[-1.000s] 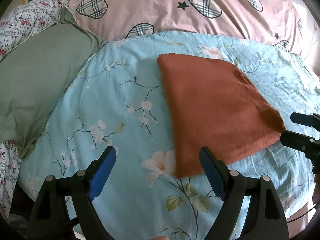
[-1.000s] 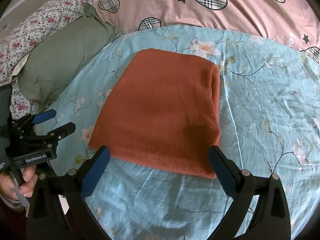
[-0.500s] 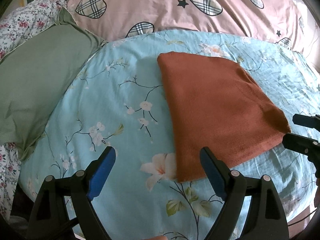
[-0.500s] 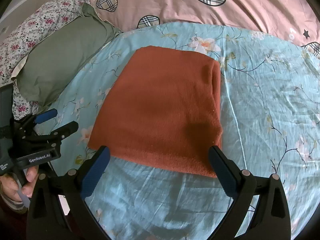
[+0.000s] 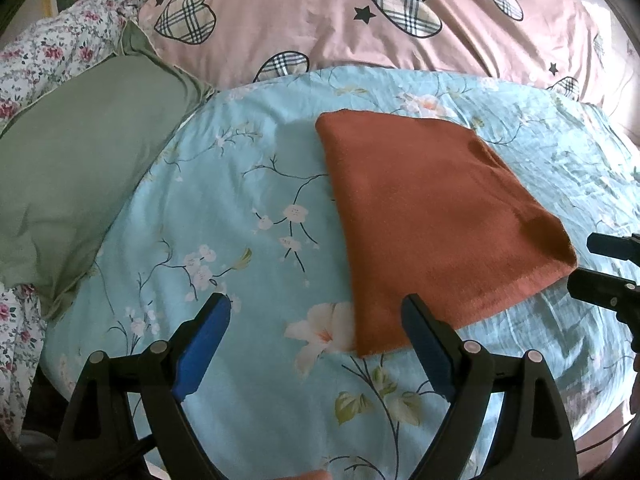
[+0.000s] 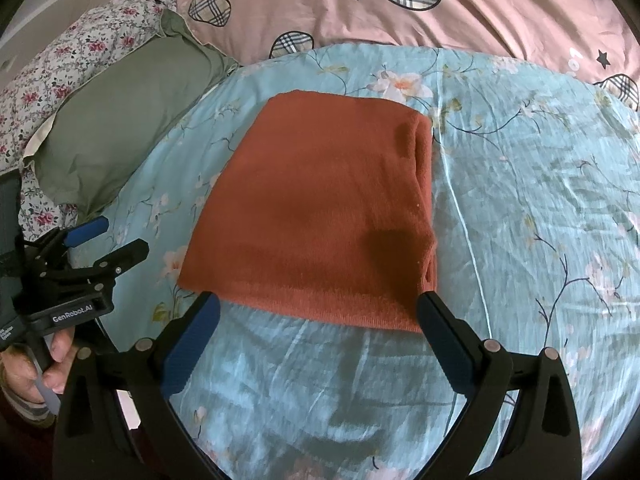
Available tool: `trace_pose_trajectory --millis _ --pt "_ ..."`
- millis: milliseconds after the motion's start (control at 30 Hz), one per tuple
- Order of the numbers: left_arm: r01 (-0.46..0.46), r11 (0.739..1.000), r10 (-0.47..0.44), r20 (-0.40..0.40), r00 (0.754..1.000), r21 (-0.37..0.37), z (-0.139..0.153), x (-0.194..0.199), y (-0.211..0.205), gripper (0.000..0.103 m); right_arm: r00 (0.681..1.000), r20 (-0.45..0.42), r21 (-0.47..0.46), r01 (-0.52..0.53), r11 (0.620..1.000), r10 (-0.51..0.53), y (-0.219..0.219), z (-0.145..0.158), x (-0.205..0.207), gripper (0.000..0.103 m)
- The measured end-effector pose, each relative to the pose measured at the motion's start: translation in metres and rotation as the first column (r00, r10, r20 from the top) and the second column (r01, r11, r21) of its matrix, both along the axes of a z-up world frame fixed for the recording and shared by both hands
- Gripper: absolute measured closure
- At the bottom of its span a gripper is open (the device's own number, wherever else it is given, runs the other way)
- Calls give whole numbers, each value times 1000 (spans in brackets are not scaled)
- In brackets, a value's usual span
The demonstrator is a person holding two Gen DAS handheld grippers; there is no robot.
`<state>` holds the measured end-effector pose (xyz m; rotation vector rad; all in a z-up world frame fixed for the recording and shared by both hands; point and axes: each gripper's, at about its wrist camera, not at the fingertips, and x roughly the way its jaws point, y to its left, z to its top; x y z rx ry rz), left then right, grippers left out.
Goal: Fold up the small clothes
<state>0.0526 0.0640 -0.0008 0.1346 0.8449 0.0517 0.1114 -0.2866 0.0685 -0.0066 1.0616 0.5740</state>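
Your two grippers hover, fingers spread, over a folded rust-orange cloth on the blue floral sheet.

From your left: the green pillow [image 6: 120,120] lies at the sheet's edge beside the flowered quilt [image 6: 60,64]. Your left gripper [image 5: 316,332] holds its blue-padded fingers wide apart and grips nothing; its body reads "GenRobot.AI" in the right wrist view. The rust-orange cloth [image 6: 320,216] lies flat in the middle of the blue floral sheet [image 6: 540,200], folded into a rectangle with layered edges on its right side. Your right gripper [image 6: 316,328] hangs over the cloth's near hem, fingers parted to either side, not pinching it. The pink heart-print duvet [image 6: 440,4] lies behind.
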Motion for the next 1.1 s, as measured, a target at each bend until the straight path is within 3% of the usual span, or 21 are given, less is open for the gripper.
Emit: trace_pose_trajectory --millis 1100 --pt "28 1000 -27 24 999 -14 9 -14 2 13 1000 25 -11 10 1000 -10 -2 8 -10 4"
